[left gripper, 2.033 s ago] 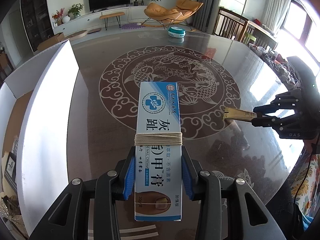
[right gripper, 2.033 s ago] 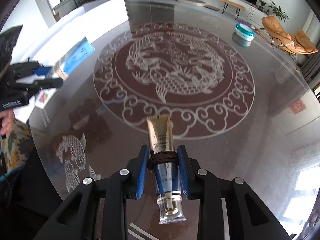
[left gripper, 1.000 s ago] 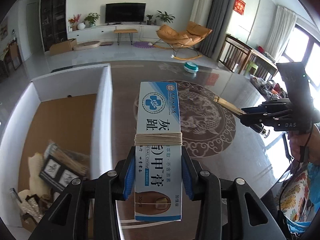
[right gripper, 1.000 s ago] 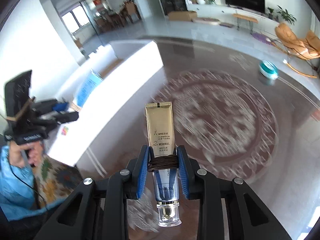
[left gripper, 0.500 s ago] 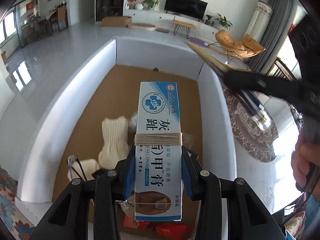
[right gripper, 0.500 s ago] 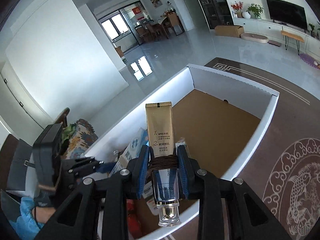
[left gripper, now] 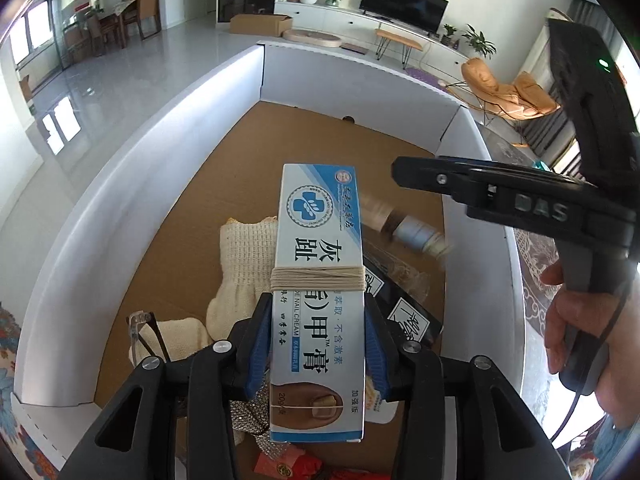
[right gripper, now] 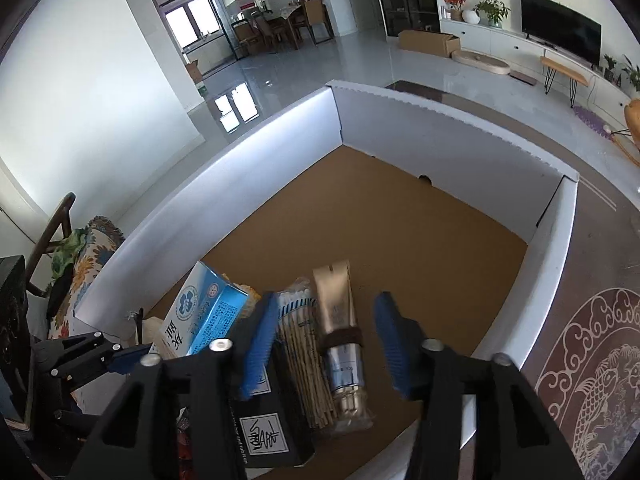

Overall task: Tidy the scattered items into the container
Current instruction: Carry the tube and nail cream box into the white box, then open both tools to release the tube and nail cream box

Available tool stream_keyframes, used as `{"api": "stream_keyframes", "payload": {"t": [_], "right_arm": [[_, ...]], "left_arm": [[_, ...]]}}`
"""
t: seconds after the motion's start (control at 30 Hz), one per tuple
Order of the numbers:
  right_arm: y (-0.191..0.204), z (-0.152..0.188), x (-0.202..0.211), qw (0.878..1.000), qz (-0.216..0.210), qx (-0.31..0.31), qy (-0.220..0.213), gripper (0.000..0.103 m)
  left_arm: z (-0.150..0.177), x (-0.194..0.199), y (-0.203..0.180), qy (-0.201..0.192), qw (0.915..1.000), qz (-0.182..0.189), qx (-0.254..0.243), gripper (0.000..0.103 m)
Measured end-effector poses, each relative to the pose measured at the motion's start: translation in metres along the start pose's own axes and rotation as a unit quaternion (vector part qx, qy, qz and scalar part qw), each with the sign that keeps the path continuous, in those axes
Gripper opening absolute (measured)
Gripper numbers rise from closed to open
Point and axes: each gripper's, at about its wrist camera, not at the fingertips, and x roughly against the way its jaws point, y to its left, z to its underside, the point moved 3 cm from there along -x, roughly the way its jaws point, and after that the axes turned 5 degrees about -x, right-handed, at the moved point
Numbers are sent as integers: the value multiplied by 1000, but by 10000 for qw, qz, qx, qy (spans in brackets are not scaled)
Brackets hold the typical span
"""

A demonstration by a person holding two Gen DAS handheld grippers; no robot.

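A white cardboard container (left gripper: 160, 152) with a brown floor lies under both grippers. My left gripper (left gripper: 318, 304) has a blue-and-white nail cream box (left gripper: 320, 240), bound with string, between its blue pads. Its jaws are opening, but the pads still touch the box's sides. From the right wrist view, that box (right gripper: 208, 312) sticks up from the left gripper (right gripper: 132, 354). My right gripper (right gripper: 326, 300) has its jaws opening wide with nothing held. The gold tube (right gripper: 340, 340) lies below it on the container's contents, and it shows blurred (left gripper: 404, 224) in the left wrist view.
In the container are cream knit gloves (left gripper: 244, 264), a pair of glasses (left gripper: 144, 332), a bag of cotton swabs (right gripper: 300, 352), a black packet (left gripper: 404, 308) and a red packet (left gripper: 296, 464). A hand (left gripper: 568, 320) grips the right tool. The patterned table (right gripper: 600, 360) lies to the right.
Both grippers have come from over the table to over the container. The right gripper has let go of the gold tube, which dropped in. The left still has the box.
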Motion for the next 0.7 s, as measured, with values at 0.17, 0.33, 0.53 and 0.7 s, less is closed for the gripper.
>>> {"api": "stream_keyframes", "payload": {"t": [0.17, 0.33, 0.53, 0.7], "right_arm": [[-4, -4, 32, 9993, 28, 115, -349, 73], [-7, 0, 55, 9989, 30, 194, -416, 74], [-6, 12, 62, 9987, 114, 380, -313, 74], [-8, 18, 61, 9986, 163, 450, -231, 74]], "left_arm": [[-7, 14, -8, -275, 9990, -352, 75, 103], [-16, 16, -13, -163, 9952, -941, 230, 103], [-8, 19, -8, -205, 9913, -1089, 715, 103], [-5, 25, -9, -474, 9866, -1325, 831, 103]]}}
